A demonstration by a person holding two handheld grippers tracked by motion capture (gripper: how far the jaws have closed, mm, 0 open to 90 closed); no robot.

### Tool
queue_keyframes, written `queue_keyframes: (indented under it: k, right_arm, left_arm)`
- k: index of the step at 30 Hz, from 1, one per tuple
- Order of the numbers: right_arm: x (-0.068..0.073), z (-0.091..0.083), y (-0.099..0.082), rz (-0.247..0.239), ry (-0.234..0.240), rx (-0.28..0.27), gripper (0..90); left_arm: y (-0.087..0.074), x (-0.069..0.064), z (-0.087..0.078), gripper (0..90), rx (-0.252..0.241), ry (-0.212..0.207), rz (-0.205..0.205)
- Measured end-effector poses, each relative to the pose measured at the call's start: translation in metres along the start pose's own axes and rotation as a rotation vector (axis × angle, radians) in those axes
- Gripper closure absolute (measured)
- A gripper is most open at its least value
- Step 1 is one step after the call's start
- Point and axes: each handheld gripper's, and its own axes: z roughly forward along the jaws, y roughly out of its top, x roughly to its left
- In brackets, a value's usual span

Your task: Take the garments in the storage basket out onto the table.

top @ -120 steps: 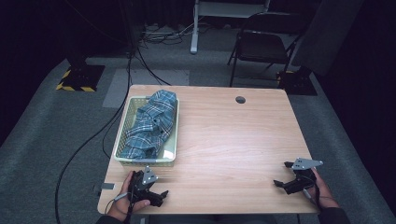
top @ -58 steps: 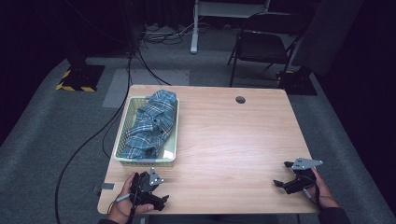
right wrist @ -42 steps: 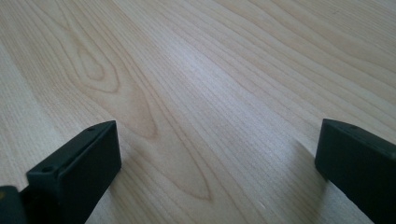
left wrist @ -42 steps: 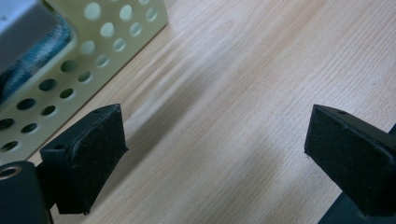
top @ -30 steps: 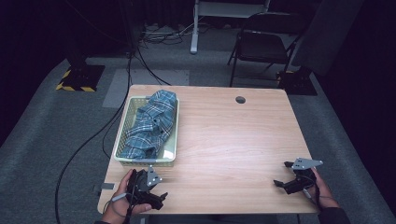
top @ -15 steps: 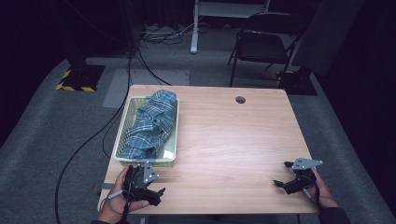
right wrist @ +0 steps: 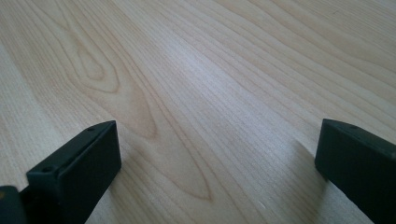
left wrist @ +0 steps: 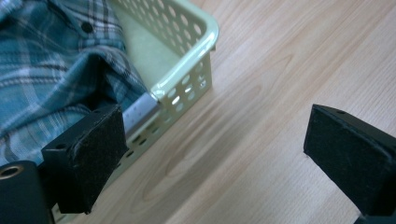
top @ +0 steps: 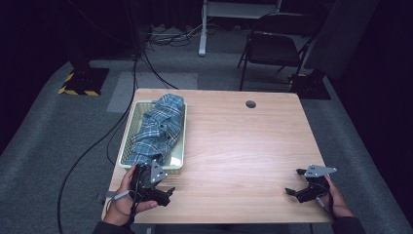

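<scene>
While beside the basket (top: 127,146) corner, left hand-held gripper (left wrist: 219,154) spread wide, jaws empty, touching nothing.

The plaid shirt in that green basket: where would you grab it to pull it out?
Probably the raised fold of the plaid shirt near the basket's near end, coming from above. The cloth is bunched higher than the rim there, so open jaws could pinch a ridge without hitting the perforated wall. The left tool sits just outside that end, jaws open.
</scene>
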Motion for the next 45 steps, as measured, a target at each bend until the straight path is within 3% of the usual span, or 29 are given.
queue_keyframes:
  k: [37,45]
  right_arm:
    - [0.000,0.000,0.000,0.001,-0.001,0.000,0.3]
    - [0.000,0.000,0.000,0.001,-0.001,0.000,0.3]
  left_arm:
    - [0.036,0.028,0.008,5.1,-0.023,0.041,-0.022]
    - [0.043,0.035,0.012,4.7,-0.013,0.074,-0.023]
